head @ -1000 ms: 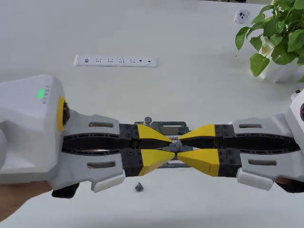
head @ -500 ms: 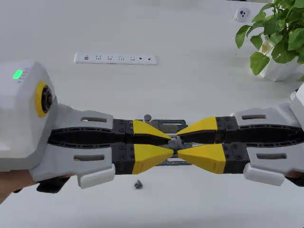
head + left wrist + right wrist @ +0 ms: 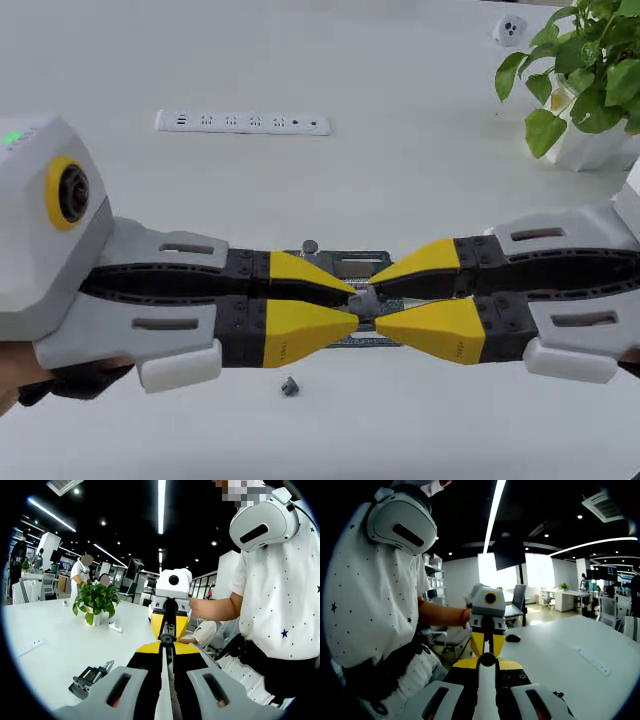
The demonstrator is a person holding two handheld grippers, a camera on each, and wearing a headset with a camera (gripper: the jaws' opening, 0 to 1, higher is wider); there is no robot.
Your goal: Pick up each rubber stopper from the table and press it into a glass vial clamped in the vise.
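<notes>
- The left gripper (image 3: 355, 305) has slid its body toward 9 o'clock since a second ago, while its tips stay over the vise (image 3: 345, 266).
- The white desk (image 3: 400, 180) carries the vise at its centre.
- The right gripper (image 3: 378, 303) comes in from 3 o'clock and meets the left tip to tip. Each is narrowed onto the same grey rubber stopper (image 3: 366, 303), held just above the vise.
- A second stopper (image 3: 289, 386) lies on the desk at 6 o'clock from the vise, apart from it.

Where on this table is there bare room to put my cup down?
Widest patch: between the white power strip and the dark metal vise. Another: in front, around the small grey rubber stopper. Crowded: the middle, where the left gripper and right gripper meet over the vise, pinching a second stopper, and far right by the green potted plant.
</notes>
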